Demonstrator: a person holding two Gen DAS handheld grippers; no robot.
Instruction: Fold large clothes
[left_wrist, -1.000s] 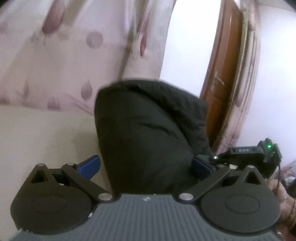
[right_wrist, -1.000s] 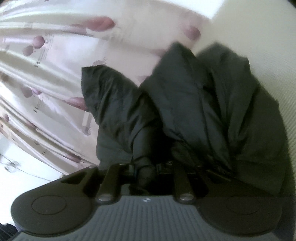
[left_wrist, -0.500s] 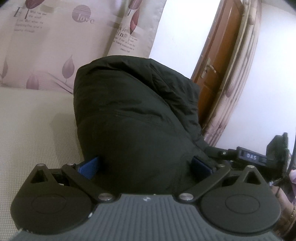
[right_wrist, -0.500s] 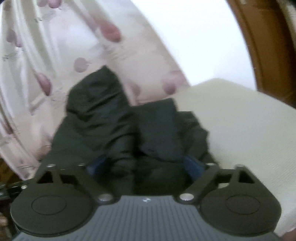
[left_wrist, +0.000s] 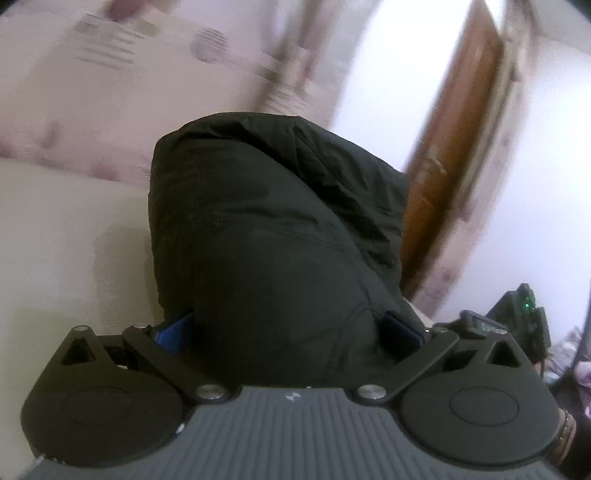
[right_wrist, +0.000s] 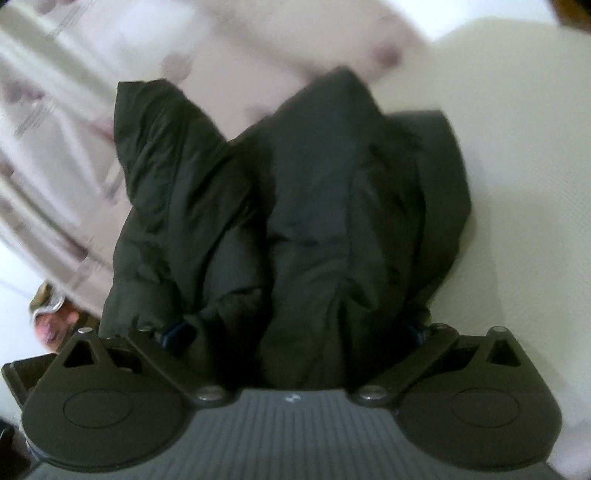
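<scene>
A bulky black padded jacket (left_wrist: 277, 221) lies bunched on a cream bed surface (left_wrist: 66, 240). In the left wrist view it rises as one rounded heap straight ahead. My left gripper (left_wrist: 288, 325) stands open at full width, the jacket's near end filling the gap between its blue pads (left_wrist: 173, 330). In the right wrist view the jacket (right_wrist: 314, 203) shows as two crumpled lobes. My right gripper (right_wrist: 297, 326) is also open wide, with cloth lying between its fingers and mostly hiding the pads.
A pale pink curtain (left_wrist: 110, 92) with leaf print hangs behind the bed. A brown wooden door (left_wrist: 454, 147) stands at the right. The other gripper's housing with a green light (left_wrist: 521, 310) and a braceleted hand (left_wrist: 565, 432) sit at the right edge. Cream surface (right_wrist: 517, 147) extends right.
The right gripper, shut on a jacket fold a second ago, has spread wide and swung across the jacket. The left gripper shifted with its jaws equally wide; the jacket now fills its gap.
</scene>
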